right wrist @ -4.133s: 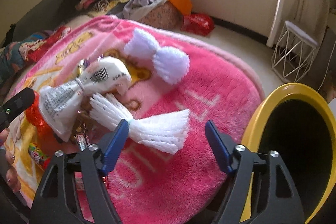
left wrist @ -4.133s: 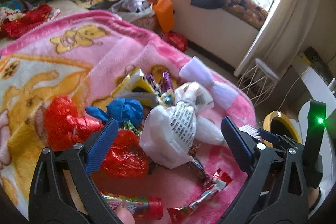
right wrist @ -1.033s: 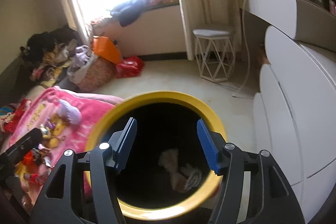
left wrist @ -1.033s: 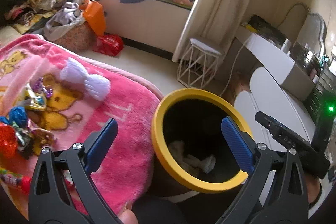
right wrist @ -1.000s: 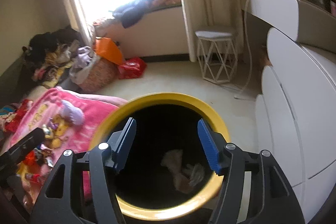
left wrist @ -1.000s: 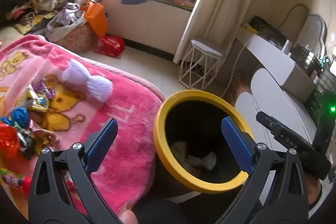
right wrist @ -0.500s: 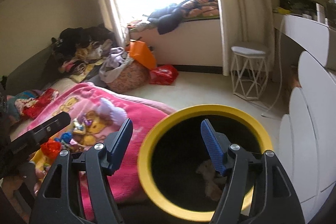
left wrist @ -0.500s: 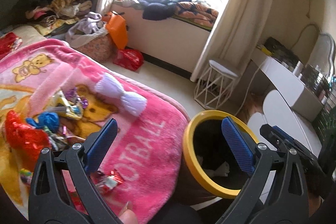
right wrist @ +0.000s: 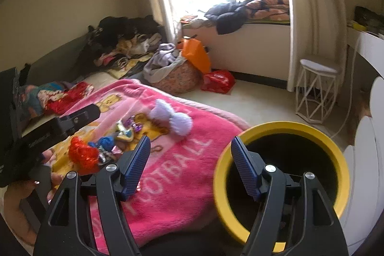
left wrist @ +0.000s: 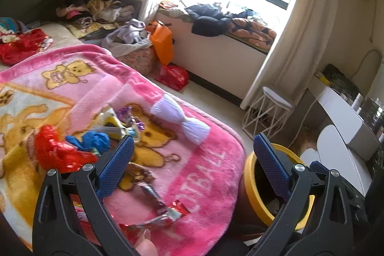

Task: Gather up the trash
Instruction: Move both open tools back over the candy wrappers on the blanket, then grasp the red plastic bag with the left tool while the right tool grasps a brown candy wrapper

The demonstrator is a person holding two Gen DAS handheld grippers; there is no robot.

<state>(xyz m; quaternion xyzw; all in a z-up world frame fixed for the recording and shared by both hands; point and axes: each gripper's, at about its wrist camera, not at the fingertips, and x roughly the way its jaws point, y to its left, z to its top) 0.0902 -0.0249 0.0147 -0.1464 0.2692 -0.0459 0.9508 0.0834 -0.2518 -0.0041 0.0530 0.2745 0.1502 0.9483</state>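
Observation:
A pile of trash lies on the pink blanket (left wrist: 196, 174): a red foil wrapper (left wrist: 55, 150), a blue wad (left wrist: 96, 139), a pale purple foam net (left wrist: 180, 122) and candy wrappers (left wrist: 165, 212). The yellow-rimmed bin (right wrist: 280, 133) stands at the blanket's right edge; it also shows in the left wrist view (left wrist: 249, 176). My left gripper (left wrist: 192, 164) is open and empty above the blanket. My right gripper (right wrist: 190, 164) is open and empty between blanket and bin. The pile shows in the right wrist view, with the red wrapper (right wrist: 82, 155) and the foam net (right wrist: 172, 119).
A white wire stool (right wrist: 316, 92) stands by the curtain. A basket of clothes (right wrist: 175, 76), an orange bag (right wrist: 196, 56) and a red bag (right wrist: 218, 80) sit on the floor beyond the blanket. White furniture (left wrist: 345, 126) is at the right.
Both grippers have swung left from over the bin toward the blanket. The white bag and white foam net from the pile lie in the bin in the frames one second ago.

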